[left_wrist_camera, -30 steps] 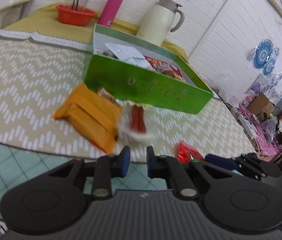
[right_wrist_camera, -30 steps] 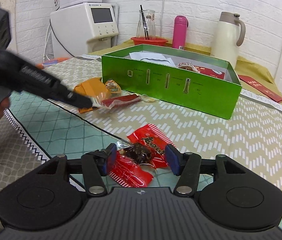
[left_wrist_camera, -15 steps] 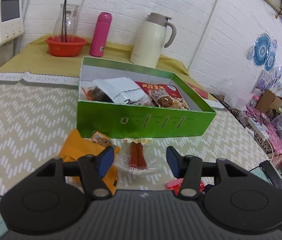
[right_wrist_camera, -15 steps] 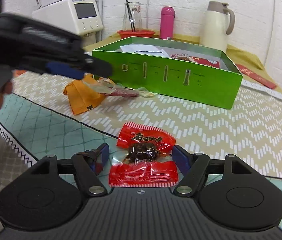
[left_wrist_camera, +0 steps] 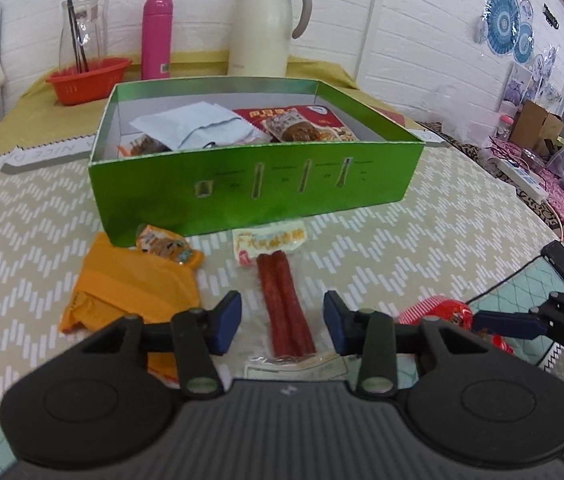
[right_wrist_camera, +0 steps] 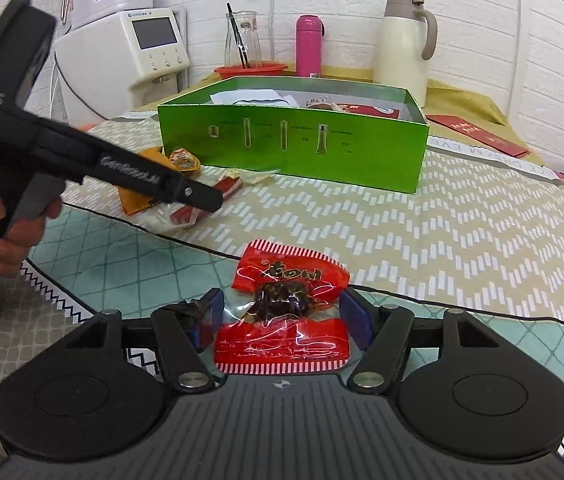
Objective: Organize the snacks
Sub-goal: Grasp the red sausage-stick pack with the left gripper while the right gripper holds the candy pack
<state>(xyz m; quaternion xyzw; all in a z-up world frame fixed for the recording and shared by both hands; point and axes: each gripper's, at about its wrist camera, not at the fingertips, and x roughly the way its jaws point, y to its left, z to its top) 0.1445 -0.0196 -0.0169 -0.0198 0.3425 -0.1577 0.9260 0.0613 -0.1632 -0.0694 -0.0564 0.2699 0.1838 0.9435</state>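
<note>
A clear packet of red sausage sticks [left_wrist_camera: 277, 280] lies on the zigzag cloth in front of the green box [left_wrist_camera: 257, 184]. My left gripper [left_wrist_camera: 282, 316] straddles its near end; the jaws are closing and the pads stand clear of the packet. An orange packet [left_wrist_camera: 133, 284] and a small snack [left_wrist_camera: 165, 246] lie just left of it. In the right wrist view, a red snack packet [right_wrist_camera: 290, 280] lies flat between the fingers of my open right gripper [right_wrist_camera: 282, 314]. The green box [right_wrist_camera: 294, 148] holds several packets. A hand holds the left gripper [right_wrist_camera: 201, 200] over the sausage packet [right_wrist_camera: 185, 214].
A cream jug [left_wrist_camera: 265, 24], a pink bottle [left_wrist_camera: 156, 36] and a red basket [left_wrist_camera: 87, 80] with a glass carafe stand behind the box. A white appliance [right_wrist_camera: 141, 56] sits at the back left. A red envelope [right_wrist_camera: 478, 132] lies right of the box. The table's edge runs close below both grippers.
My left gripper went from shut to open and swung round to face the box squarely, with the sausage packet now between its fingers. The right gripper closed in on the red packet.
</note>
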